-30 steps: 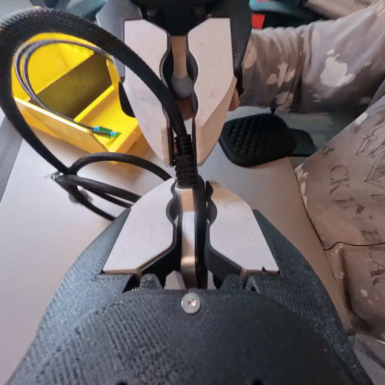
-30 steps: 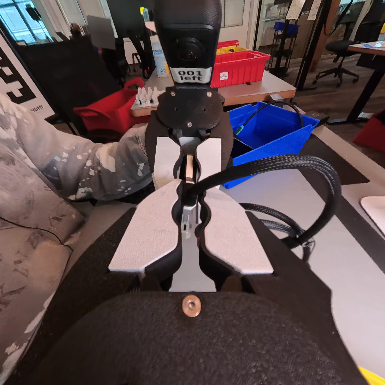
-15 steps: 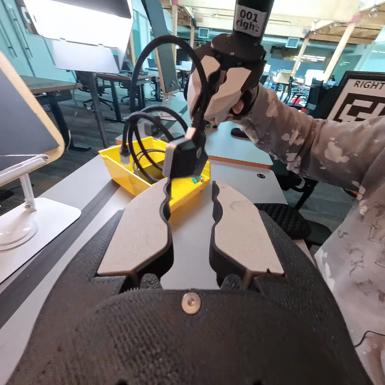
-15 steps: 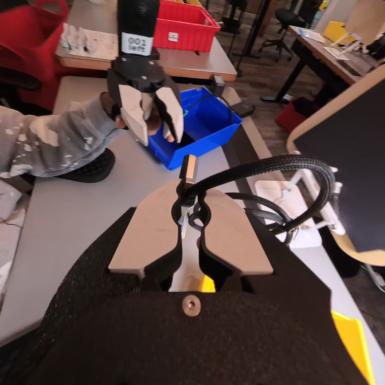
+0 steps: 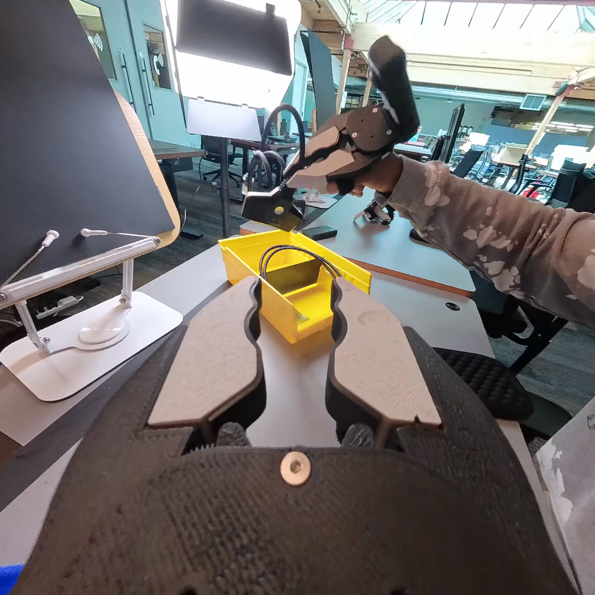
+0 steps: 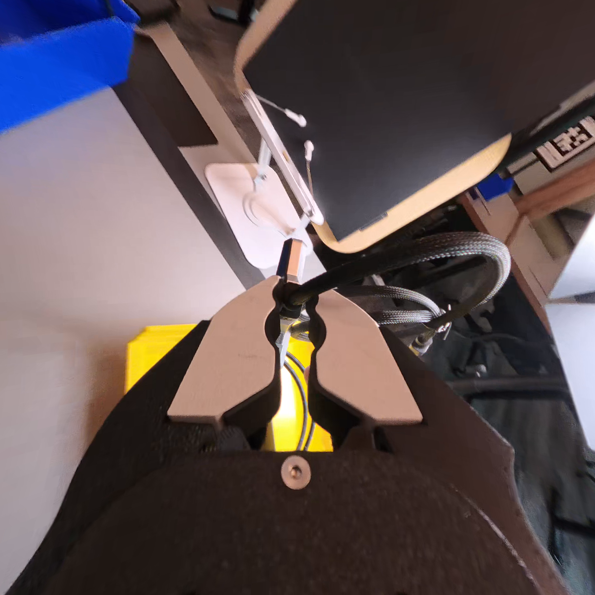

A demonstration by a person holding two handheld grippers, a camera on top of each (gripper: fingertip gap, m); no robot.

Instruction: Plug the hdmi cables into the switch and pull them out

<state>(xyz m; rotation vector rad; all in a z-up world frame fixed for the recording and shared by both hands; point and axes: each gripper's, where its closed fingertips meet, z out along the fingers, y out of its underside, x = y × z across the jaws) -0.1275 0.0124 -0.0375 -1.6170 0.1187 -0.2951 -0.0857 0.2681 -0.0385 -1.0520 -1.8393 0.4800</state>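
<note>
My left gripper [image 5: 294, 289] sat low over the grey table [image 5: 418, 309], fingers spread w/ nothing between them, pointing fwd at the yellow bin [image 5: 291, 283] just ahead. Through the gap I saw the bin's open compartments and a thin black wire loop [image 5: 289, 257] arching out of it. My right gripper [image 5: 289, 174] was up in the air beyond the bin, tilted nose-down toward the left, the hand [image 5: 357, 180] wrapped under its body and the mottled sleeve [image 5: 483, 231] reaching in from the right edge, arm stretched nearly straight. Its fingers were clamped on the braided hdmi cable [image 6: 402, 254] right at the plug end, and the switch [image 5: 270, 209], a small black box w/ a pale side face, hung from that cable just under the fingertips, above the bin's far wall and touching nothing else. In the right wrist view the right gripper [image 6: 294, 289] pointed steeply down: fingertips pinched tight on the cable, switch [image 6: 291, 260] sticking out past the tips, the cable looping off to the right and back in a coil. Yellow bin [image 6: 145, 351] showed beneath the fingers, a blue bin [image 6: 58, 64] top left, and a white stand [image 6: 244, 199] carrying a dark board [image 6: 402, 96] beyond the tips. That view was blurry, so I couldn't tell how many plugs were seated.
</note>
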